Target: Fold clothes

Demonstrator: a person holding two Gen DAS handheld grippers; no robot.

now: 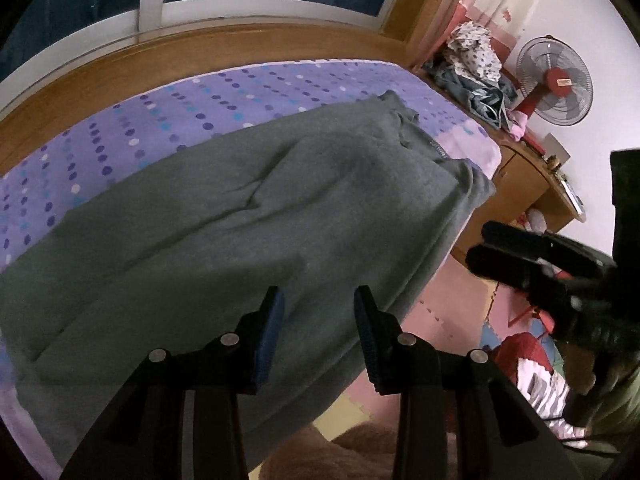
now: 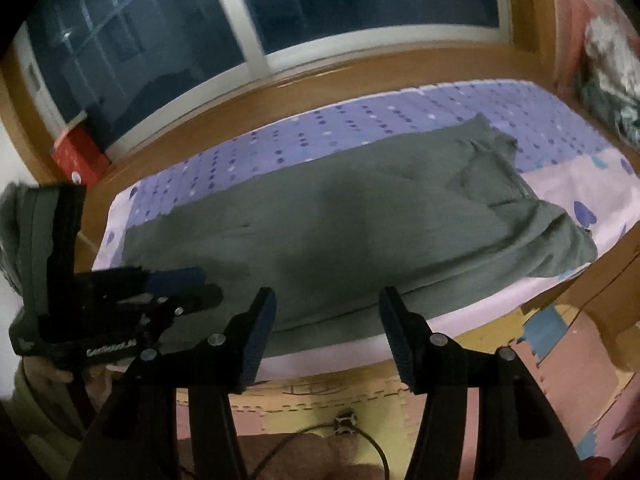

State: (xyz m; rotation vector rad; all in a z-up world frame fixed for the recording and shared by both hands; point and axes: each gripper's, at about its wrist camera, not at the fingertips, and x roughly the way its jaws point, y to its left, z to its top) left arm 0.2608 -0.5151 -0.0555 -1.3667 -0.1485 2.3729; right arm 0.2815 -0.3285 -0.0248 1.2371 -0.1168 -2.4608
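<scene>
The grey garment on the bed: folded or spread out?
Mostly spread: the grey garment lies flat along the bed, one end rumpled.

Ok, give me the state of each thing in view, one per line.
grey garment: spread on the bed, wrinkled, one end bunched.
left tongs: open, empty.
right tongs: open, empty.
fan: upright; running or not, cannot tell.
clothes pile: unfolded heap.

Both tongs same build: matte black plastic, angular link arms, round silver pivot screws on each arm. Left tongs (image 1: 320, 300) have ribbed pads, blue on one finger (image 1: 272, 336). Right tongs (image 2: 327, 300) carry dark blue ribbed pads (image 2: 256, 344) too. White "GenRobot" lettering on the left unit's black housing, seen from the right wrist view.
</scene>
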